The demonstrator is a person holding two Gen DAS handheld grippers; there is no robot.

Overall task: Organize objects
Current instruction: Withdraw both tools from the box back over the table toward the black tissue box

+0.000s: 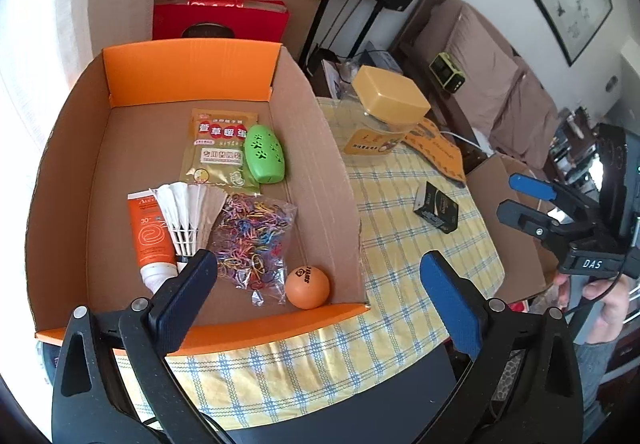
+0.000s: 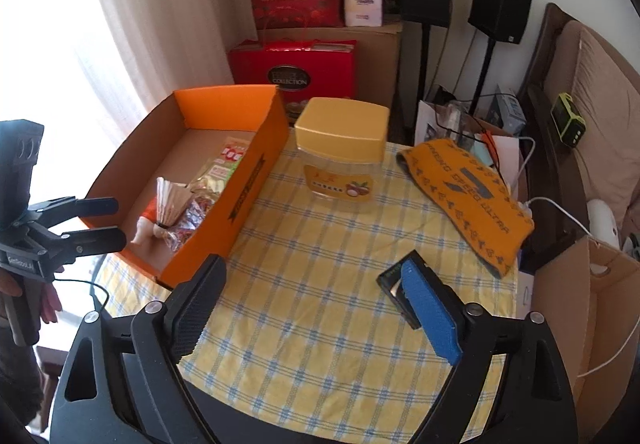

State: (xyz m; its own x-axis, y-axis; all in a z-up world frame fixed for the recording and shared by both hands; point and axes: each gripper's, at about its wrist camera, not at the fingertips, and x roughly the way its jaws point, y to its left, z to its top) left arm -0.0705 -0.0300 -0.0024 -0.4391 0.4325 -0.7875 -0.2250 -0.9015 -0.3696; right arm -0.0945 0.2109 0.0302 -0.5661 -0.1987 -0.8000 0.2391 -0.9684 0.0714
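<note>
Both wrist cams look down-fwd, close; share orange box (image 1: 192, 67) (image 2: 224, 103) & checked cloth (image 1: 400, 203) (image 2: 320, 244).

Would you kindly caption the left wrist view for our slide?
Open left gripper hovering at cardboard box holding shuttlecock, ball, rubber bands.

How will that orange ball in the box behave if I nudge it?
The orange ball is round and smooth, so it will probably roll freely. It sits in the cardboard box near its front corner, so the walls should stop it. It looks like a table-tennis ball, likely very light.
</note>
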